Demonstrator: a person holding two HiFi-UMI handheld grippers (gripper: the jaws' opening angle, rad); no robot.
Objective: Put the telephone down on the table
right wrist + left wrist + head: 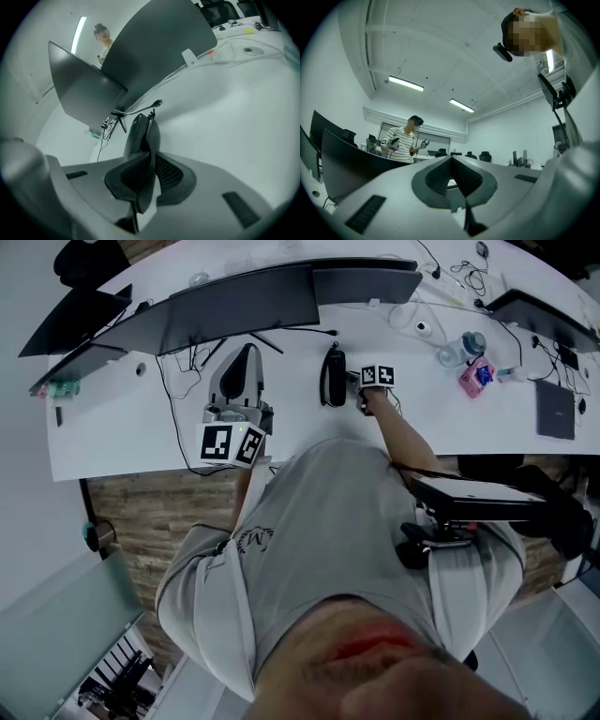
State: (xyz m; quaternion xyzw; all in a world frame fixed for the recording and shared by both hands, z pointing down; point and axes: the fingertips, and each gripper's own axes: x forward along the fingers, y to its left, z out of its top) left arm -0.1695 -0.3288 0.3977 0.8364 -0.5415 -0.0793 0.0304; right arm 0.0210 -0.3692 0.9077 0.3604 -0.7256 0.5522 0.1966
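White curved table (122,427) fills the upper part of the head view, with dark monitors (281,292) along its far edge and a water bottle (462,348) at the upper right. Just above the frame's centre, the black telephone (333,378) lies lengthwise against the tabletop. The right gripper (367,401) sits right beside it, its marker cube facing up.

In the right gripper view, the jaws stand narrow and are closed on the near end of the telephone, which is pinched edge-on between the ribbed pads (168,172). The rest of it runs up the middle of the frame toward a monitor stand; whether its far end rests on the white surface cannot be told.

The left gripper (452,161) is at the left of the head view, over the table's near edge. In its own view, its jaws meet with nothing between them. Behind them stands a person in a striped shirt (402,145) at the middle left.
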